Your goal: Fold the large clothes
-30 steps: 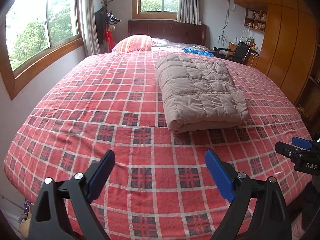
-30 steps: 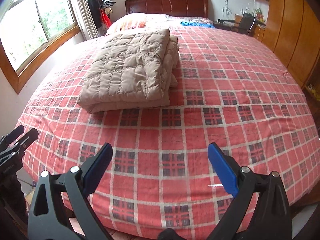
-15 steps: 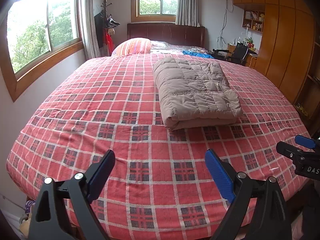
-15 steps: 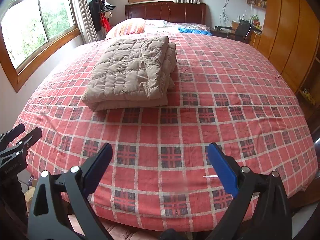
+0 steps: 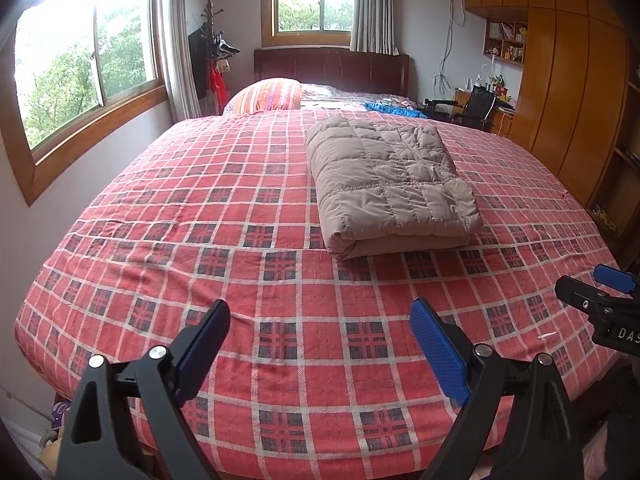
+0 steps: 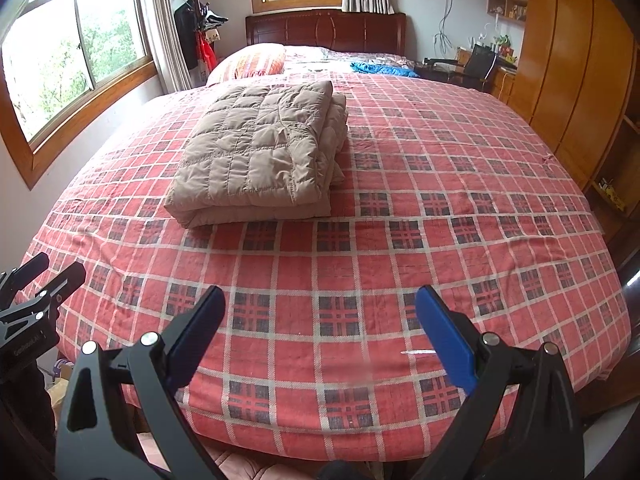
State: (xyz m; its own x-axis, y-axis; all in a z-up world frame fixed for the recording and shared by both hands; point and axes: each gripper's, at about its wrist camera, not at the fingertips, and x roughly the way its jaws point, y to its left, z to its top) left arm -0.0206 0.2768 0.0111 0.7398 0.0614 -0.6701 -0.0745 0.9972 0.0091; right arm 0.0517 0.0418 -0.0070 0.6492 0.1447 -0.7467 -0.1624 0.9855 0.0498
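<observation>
A beige quilted down garment (image 5: 386, 178) lies folded into a thick rectangle on the red plaid bed (image 5: 224, 216); the right wrist view shows the same folded garment (image 6: 260, 152) left of centre. My left gripper (image 5: 322, 332) hangs open over the bed's foot edge, well short of the garment, with nothing between its blue pads. My right gripper (image 6: 320, 326) is open and empty too, at the same distance back. Each gripper shows at the other view's edge: the right gripper (image 5: 592, 300), the left gripper (image 6: 36, 284).
A striped pillow (image 5: 266, 96) and a blue cloth (image 5: 394, 109) lie near the dark headboard (image 5: 332, 70). A window wall runs along the left, wooden wardrobes (image 5: 560, 92) along the right, with a desk and chair (image 5: 478, 106) in the far corner.
Both grippers have drawn back and risen from the bed, so the folded garment looks smaller and farther away. Their jaws stayed open.
</observation>
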